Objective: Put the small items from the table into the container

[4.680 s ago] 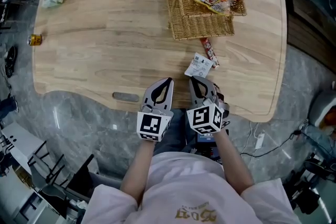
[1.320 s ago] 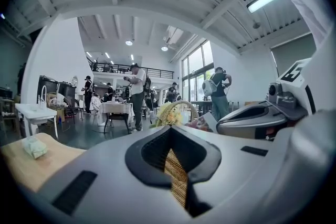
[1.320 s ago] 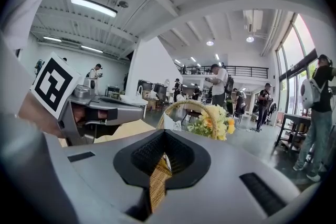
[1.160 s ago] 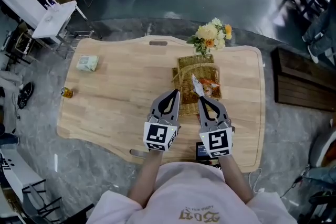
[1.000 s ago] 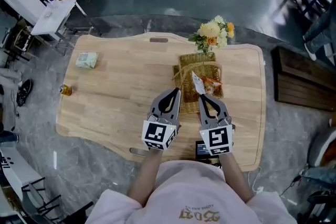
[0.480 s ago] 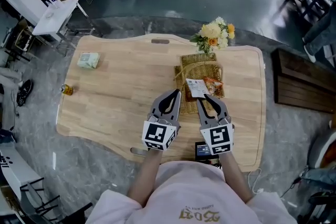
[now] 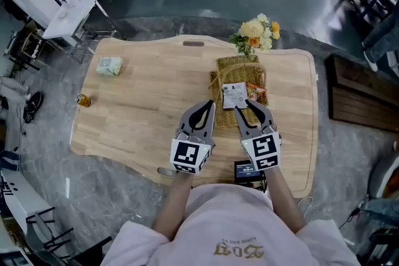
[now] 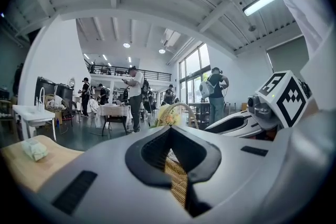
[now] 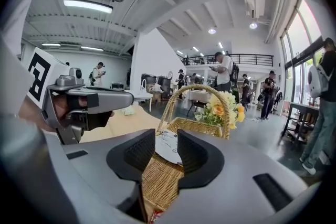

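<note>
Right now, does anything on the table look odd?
Nothing damaged. A white flat packet lies atop the woven wicker basket, beyond the right gripper, whose opening jaws hold nothing. A gold can sits near the left edge of the wooden table.

The table (image 7: 149, 90) was pale matt wood, the basket (image 7: 240, 63) rough woven wicker, the white packet (image 7: 235, 95) smooth and paper-like.

One table (image 7: 156, 90), one basket (image 7: 219, 81) on it, one bunch of flowers (image 7: 254, 31) right behind. In the basket, two packets showing: one white packet (image 7: 235, 95), one orange packet (image 7: 257, 88). Out on the wood, one green pack (image 7: 108, 65) and one can (image 7: 83, 99). One dark device (image 7: 248, 170) at the near edge.
</note>
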A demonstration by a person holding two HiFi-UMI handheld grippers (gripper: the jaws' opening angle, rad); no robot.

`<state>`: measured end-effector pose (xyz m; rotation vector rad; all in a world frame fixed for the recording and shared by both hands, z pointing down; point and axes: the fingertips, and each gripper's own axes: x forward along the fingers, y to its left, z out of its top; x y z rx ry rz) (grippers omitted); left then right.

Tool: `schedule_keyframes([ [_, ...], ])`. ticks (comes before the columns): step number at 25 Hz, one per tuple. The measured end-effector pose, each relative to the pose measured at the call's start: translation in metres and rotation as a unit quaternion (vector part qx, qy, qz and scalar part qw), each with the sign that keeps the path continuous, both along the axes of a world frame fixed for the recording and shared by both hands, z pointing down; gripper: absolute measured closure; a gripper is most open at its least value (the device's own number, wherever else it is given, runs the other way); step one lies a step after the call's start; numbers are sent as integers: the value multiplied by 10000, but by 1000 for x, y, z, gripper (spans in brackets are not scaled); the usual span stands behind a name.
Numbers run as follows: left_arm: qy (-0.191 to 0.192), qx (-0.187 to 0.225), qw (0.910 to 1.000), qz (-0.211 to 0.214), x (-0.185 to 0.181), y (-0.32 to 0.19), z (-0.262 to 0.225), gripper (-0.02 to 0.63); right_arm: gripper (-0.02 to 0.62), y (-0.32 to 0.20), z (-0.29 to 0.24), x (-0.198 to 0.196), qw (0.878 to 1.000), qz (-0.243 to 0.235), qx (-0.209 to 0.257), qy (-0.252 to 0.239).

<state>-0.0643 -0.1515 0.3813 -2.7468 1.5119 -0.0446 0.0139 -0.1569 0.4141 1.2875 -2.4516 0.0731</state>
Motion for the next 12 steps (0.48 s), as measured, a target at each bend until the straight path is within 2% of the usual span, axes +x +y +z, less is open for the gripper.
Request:
schedule_keyframes([
  [7,2,51,10000,-54,-3,6,-5,611,468,10,-10,10,9995,192,234,-100],
  [12,39,80,10000,-22,0,9,-10,611,476,17,-24,16,9982,133,519,-266],
])
